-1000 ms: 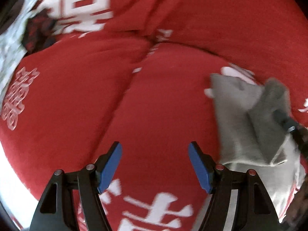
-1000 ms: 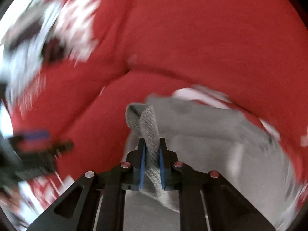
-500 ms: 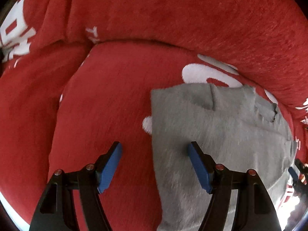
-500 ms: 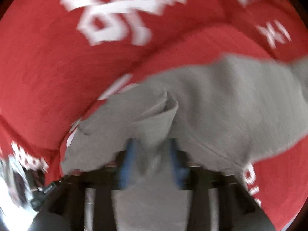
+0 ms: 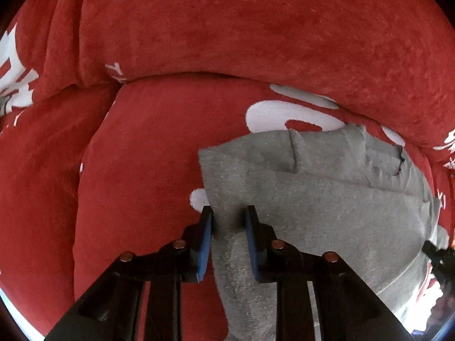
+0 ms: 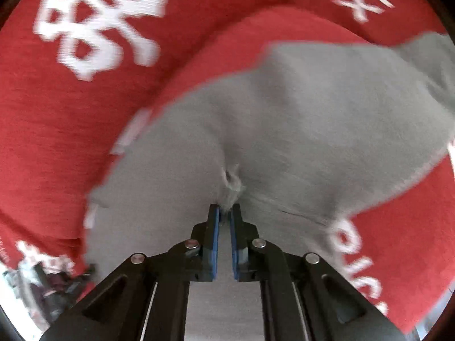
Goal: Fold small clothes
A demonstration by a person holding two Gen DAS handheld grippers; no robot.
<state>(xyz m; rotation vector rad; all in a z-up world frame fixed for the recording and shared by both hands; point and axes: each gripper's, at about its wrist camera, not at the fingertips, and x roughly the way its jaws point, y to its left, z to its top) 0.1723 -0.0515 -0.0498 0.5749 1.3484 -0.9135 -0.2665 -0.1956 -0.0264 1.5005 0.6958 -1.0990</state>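
A small grey garment (image 5: 312,199) lies spread on a red sofa cushion (image 5: 142,156) with white lettering. My left gripper (image 5: 229,213) straddles the garment's left edge, its blue pads closed to a narrow gap with grey cloth between them. In the right wrist view the same grey garment (image 6: 298,119) fills the middle. My right gripper (image 6: 224,209) is shut on a small pinch of its cloth, which puckers just ahead of the tips. The view is motion-blurred.
The red sofa back (image 5: 256,28) rises behind the cushion, with a seam to a second cushion (image 5: 37,170) on the left. A dark tool-like shape (image 5: 438,258) shows at the right edge. Clutter (image 6: 42,278) sits at the lower left.
My left gripper moved onto the garment's left edge and closed from wide open onto the cloth. My right gripper swung round and now pinches the flattened garment.
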